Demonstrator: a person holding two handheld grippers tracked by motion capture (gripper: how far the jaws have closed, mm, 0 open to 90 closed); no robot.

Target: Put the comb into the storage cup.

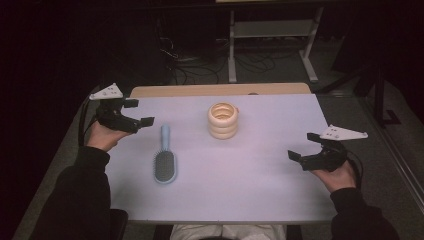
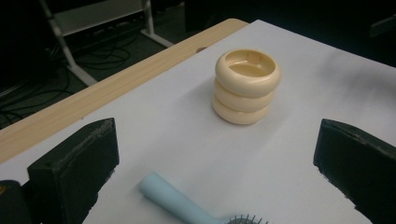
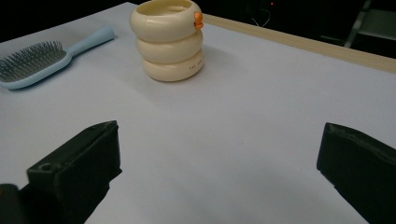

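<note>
A cream holder shaped like three stacked rings [image 1: 222, 120] [image 2: 246, 87] [image 3: 168, 39] stands upright near the middle back of the white table top; a small orange knob shows on its side in the right gripper view. A light blue hairbrush [image 1: 164, 162] [image 2: 182, 204] [image 3: 42, 56] lies bristles up to its left, handle pointing away from me. My left gripper [image 1: 138, 113] [image 2: 215, 172] hovers open at the table's left edge, empty. My right gripper [image 1: 305, 146] [image 3: 219, 172] is held open near the right edge, also empty.
The white sheet [image 1: 260, 165] covers a wooden table whose bare strip [image 1: 220, 90] shows at the back. Beyond it on the dark floor stand a white metal frame [image 1: 272, 35] and loose cables [image 1: 190, 67].
</note>
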